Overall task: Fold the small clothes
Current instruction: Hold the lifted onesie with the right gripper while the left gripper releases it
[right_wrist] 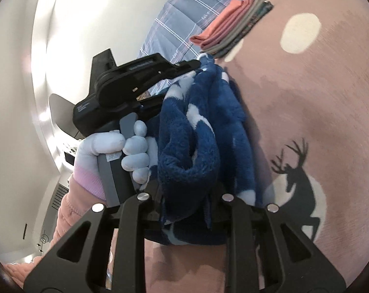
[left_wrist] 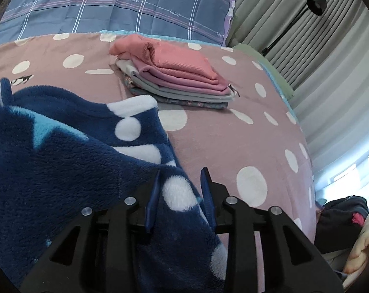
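A fluffy navy garment with white dots and light blue shapes (left_wrist: 62, 151) hangs bunched between both grippers above the pink dotted bed sheet (left_wrist: 233, 146). My left gripper (left_wrist: 180, 178) is shut on one edge of it; in the right wrist view the left gripper (right_wrist: 201, 64) pinches the garment's far end. My right gripper (right_wrist: 184, 210) is shut on the near end of the garment (right_wrist: 199, 131); the fleece hides its fingertips. A stack of folded clothes (left_wrist: 174, 78), salmon on top, lies further up the bed, and shows in the right wrist view (right_wrist: 230, 24).
A blue plaid pillow (left_wrist: 111, 5) lies at the head of the bed. Grey curtains (left_wrist: 318, 56) and a black lamp (left_wrist: 316, 5) stand to the right. Dark and cream items (left_wrist: 343, 214) lie beside the bed. A deer print (right_wrist: 296, 178) marks the sheet.
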